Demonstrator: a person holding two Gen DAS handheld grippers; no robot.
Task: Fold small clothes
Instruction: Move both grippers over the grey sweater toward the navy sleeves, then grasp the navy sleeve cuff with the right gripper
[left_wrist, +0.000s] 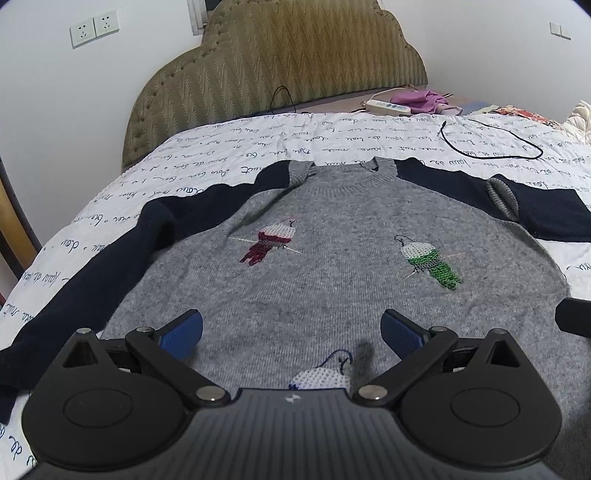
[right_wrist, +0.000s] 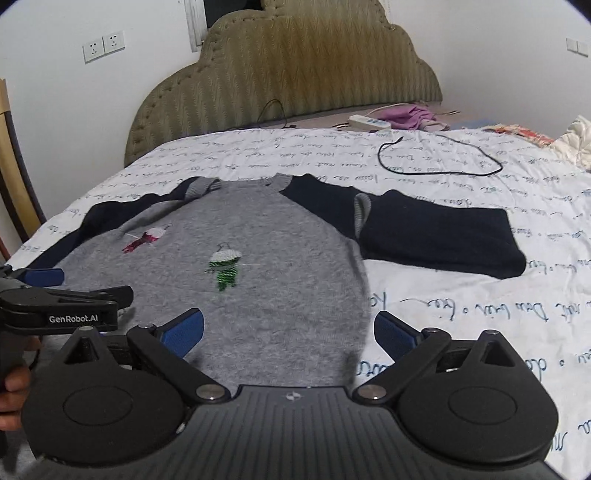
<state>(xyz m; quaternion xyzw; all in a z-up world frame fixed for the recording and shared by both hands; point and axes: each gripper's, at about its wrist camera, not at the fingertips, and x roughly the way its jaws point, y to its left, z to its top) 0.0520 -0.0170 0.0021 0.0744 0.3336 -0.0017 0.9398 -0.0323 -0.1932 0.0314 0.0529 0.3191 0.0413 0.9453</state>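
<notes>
My left gripper sits low in the frame with its jaws spread wide, nothing between the blue pads, hovering over the lower middle of the grey sweater. My right gripper is just as wide apart and empty; its left pad is over the grey knit while its right pad hangs above the bedsheet, so it straddles the sweater's right edge. In the right wrist view the left gripper shows at the left edge of the frame, side on, with a hand at the lower left corner.

The sweater lies flat, front up, across the centre of both views, collar toward the top. On its chest I see a red bird left of centre and a green bird to the right, with a third stitched figure partly hidden behind my left tool. The navy left sleeve runs down toward the lower left; the navy right sleeve is stretched out to the right on the sheet.

Further up, a black cable loops on the script-printed sheet, a white power strip and purple cloth lie near the padded headboard, and wall sockets sit upper left
</notes>
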